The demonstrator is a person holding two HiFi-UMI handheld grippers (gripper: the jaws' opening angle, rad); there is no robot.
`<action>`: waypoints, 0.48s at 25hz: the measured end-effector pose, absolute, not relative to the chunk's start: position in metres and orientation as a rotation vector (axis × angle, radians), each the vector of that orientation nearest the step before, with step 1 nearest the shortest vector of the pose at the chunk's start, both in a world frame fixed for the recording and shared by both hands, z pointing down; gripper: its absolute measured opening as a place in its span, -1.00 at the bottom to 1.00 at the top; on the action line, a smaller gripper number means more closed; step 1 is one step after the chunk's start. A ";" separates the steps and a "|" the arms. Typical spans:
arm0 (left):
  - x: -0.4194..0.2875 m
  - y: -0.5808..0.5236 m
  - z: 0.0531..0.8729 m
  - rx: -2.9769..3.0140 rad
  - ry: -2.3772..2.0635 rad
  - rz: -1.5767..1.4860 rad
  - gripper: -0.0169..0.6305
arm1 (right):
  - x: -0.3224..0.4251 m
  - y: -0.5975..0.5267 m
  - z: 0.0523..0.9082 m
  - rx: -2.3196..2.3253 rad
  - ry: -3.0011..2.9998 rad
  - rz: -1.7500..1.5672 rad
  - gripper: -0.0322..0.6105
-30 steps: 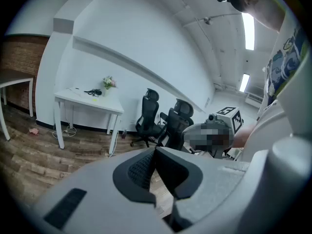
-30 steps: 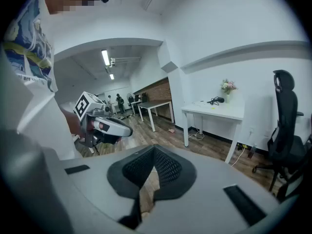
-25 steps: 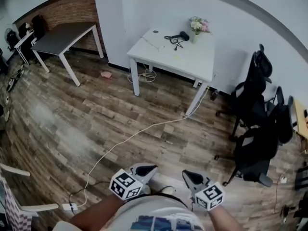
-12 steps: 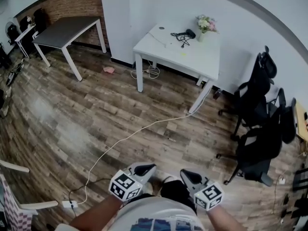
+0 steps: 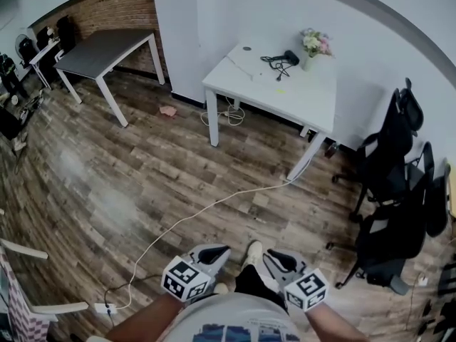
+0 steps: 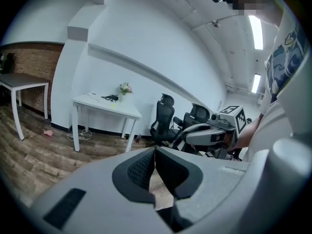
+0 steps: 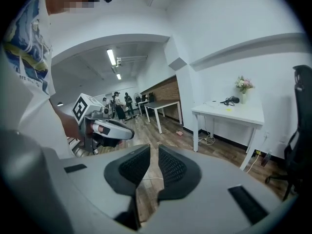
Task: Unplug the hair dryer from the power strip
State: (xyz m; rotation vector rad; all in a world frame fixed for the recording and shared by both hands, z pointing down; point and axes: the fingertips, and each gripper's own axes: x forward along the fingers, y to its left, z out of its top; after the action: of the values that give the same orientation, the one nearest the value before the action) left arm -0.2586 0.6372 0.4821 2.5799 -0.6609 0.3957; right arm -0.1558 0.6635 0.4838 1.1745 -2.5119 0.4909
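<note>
The black hair dryer lies on the white table across the room, its black cord coiled beside it. It also shows small in the left gripper view as the hair dryer and in the right gripper view as the hair dryer. A flat white object lies next to the cord, too small to identify. My left gripper is held low in front of my body, far from the table, jaws shut and empty. My right gripper is beside it, its jaws opening with a narrow gap and nothing between them.
A white cable runs over the wood floor from the table to a small power strip at the lower left. Black office chairs stand right. A grey table is at the back left, and a flower vase stands on the white table.
The head view has shifted so the white table sits further right in the picture. A shoe has stepped forward between the grippers, which stay side by side.
</note>
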 end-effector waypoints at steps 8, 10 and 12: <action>-0.195 0.543 0.467 2.563 -0.689 0.425 -0.93 | -0.089 0.558 0.475 1.118 -2.530 0.521 -0.76; -0.179 0.517 0.465 2.552 -0.704 0.424 -0.93 | -0.072 0.533 0.475 1.111 -2.535 0.525 -0.78; -0.161 0.494 0.463 2.543 -0.717 0.428 -0.93 | -0.055 0.510 0.475 1.113 -2.556 0.512 -0.77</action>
State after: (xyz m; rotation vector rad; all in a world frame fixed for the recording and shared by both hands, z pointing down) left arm -0.1611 0.4939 0.4625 2.5435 -0.7167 0.4277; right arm -0.0551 0.5098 0.4755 1.1126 -2.5561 0.5118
